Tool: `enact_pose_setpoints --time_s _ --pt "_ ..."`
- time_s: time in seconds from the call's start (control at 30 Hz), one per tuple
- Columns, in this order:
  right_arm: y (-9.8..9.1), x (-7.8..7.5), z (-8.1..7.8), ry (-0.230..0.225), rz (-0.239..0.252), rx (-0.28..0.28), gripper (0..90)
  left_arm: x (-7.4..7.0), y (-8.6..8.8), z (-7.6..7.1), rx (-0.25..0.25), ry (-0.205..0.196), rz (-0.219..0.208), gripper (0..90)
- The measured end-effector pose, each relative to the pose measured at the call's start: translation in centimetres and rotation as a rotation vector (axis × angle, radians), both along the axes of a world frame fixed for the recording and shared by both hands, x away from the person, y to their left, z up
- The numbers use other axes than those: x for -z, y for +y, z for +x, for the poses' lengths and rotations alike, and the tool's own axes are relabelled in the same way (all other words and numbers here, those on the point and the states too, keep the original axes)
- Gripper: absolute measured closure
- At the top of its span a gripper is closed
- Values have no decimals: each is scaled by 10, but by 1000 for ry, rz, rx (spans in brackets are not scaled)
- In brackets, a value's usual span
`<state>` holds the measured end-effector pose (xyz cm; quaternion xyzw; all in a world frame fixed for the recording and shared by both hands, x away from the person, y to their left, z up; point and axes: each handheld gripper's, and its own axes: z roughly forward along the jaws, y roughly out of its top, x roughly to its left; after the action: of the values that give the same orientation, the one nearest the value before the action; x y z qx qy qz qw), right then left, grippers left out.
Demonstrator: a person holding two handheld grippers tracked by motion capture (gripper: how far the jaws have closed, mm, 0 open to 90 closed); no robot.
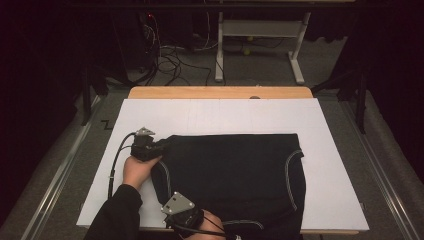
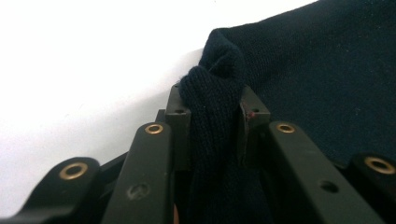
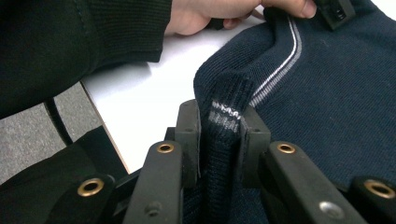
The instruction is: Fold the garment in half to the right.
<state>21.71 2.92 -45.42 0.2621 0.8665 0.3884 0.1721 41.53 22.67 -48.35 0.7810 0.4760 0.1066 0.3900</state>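
Meanwhile, a dark knit sweater (image 1: 235, 175) lay spread over the near half of the white tabletop (image 1: 225, 112), reaching its near edge. The left gripper (image 2: 212, 109) was clamped on a bunched fold at the sweater's far-left corner, and the right gripper (image 3: 219, 123) pinched its striped hem near the tabletop's near edge.

Sweater (image 1: 235, 175) on the board (image 1: 220, 112) — left gripper (image 1: 159, 146) at its left edge.
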Motion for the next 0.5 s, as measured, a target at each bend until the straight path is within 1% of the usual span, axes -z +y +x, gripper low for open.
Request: enact_pose_setpoints --time_s 0.17,0.3,0.4,0.5 --pt "-3 -2 1 -8 21 -12 756 0 2 0 -4 3 -16 675" --pt "-4 -3 1 -20 30 -18 757 0 2 0 -4 -6 -20 676" --pt "-4 -4 2 -17 42 -22 757 0 4 1 -10 5 -41 676" --pt "-6 -5 3 -24 57 -27 757 0 5 0 -12 3 -44 677"
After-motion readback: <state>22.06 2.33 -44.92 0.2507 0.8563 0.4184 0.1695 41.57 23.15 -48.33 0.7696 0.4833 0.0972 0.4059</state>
